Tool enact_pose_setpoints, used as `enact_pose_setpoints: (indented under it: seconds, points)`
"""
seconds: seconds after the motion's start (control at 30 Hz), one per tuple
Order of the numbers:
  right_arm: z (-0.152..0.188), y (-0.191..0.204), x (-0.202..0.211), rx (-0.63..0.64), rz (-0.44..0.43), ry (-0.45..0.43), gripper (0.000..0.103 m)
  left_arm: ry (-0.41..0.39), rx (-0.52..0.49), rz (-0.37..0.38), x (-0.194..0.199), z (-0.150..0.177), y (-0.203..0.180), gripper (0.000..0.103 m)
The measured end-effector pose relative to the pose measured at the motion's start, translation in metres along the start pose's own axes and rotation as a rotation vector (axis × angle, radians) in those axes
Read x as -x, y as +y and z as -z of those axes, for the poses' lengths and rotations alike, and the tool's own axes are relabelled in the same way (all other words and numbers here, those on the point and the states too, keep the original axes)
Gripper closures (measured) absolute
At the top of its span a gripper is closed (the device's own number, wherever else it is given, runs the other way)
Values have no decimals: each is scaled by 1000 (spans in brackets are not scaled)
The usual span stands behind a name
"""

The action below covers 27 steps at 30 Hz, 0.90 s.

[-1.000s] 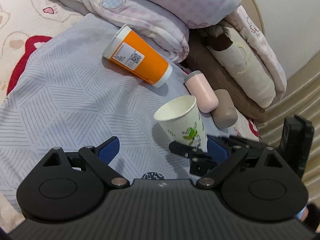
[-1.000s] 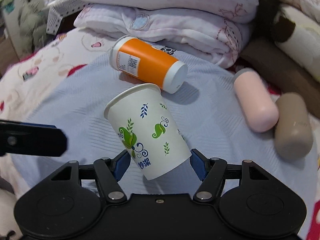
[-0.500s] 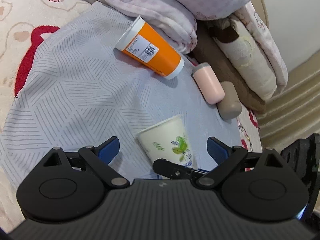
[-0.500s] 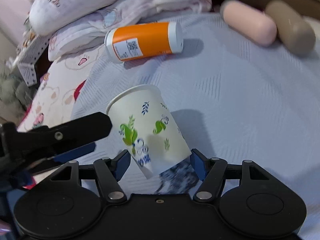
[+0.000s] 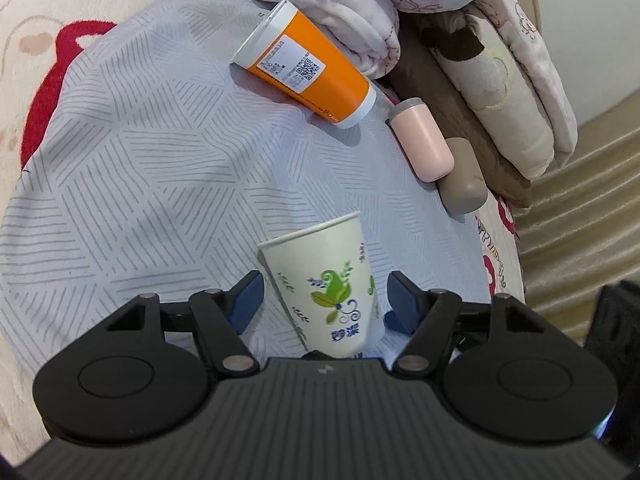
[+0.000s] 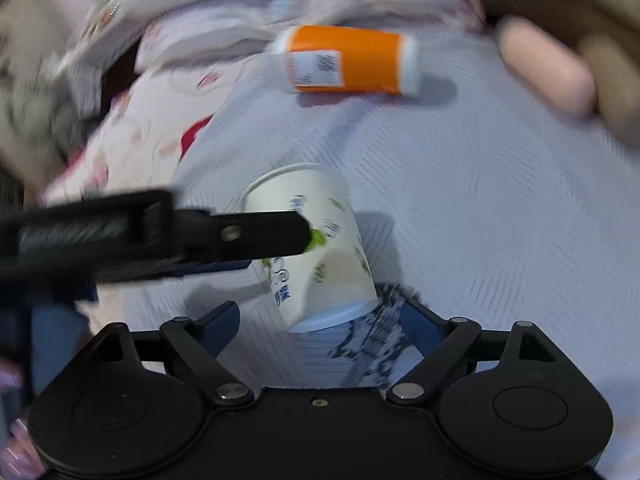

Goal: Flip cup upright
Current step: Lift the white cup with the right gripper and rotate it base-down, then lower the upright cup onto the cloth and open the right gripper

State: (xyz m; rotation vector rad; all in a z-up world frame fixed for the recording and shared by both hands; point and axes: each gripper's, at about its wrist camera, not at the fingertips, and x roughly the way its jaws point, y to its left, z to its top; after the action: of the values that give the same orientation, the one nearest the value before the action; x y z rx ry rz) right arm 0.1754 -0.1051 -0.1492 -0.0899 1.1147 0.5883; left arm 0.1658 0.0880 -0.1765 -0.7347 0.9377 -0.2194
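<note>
- Covering the bed [image 5: 140, 168], a grey striped cloth carries everything.
- Cup [image 5: 326, 284] sits between the left claw [image 5: 322, 300] fingers, which are apart, rim away from the camera.
- Right claw [image 6: 320, 320] is spread apart, the cup's base between its fingers.

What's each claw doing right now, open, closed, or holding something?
Left claw: open, its fingers on either side of the paper cup, not clamped on it.
Right claw: open, the cup's base between its fingers, no grip visible.
</note>
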Motion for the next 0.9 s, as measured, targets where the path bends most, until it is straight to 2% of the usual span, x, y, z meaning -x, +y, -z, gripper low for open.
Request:
enact_pose_setpoints:
  seconds: [0.07,0.1,0.17,0.27,0.33,0.4,0.5,0.6,0.7,0.8,0.9]
  points:
    - [-7,10,1,115,51,-6,12,1,3,-3,-2,-1,2,41]
    - [-11,13,1,164,60,-8,13,2,5,-4,-2,-1,4,45]
    - [-21,16,-1,252,63,1,15,4,6,-3,-4,-3,8,46]
    - [-34,15,-4,344,60,19,17,33,32,59,-7,-6,14,54]
    - [-43,10,-7,331,38,43,17,42,39,67,-10,-7,16,54]
    - [-46,7,-15,309,24,103,20,41,39,74,-12,-7,15,54]
    - [-48,2,-26,299,36,135,37,34,13,72,-15,-7,11,55]
    - [-47,-4,-27,265,12,129,40,31,-62,75,-16,-7,3,55]
    - [-36,-8,-21,253,-6,60,40,5,-204,37,-11,-2,-17,55]
    - [-16,-13,-11,228,-32,-78,40,-54,-341,4,-8,7,-38,54]
    - [6,-20,-3,175,-35,-258,40,-147,-532,-30,-2,24,-59,55]
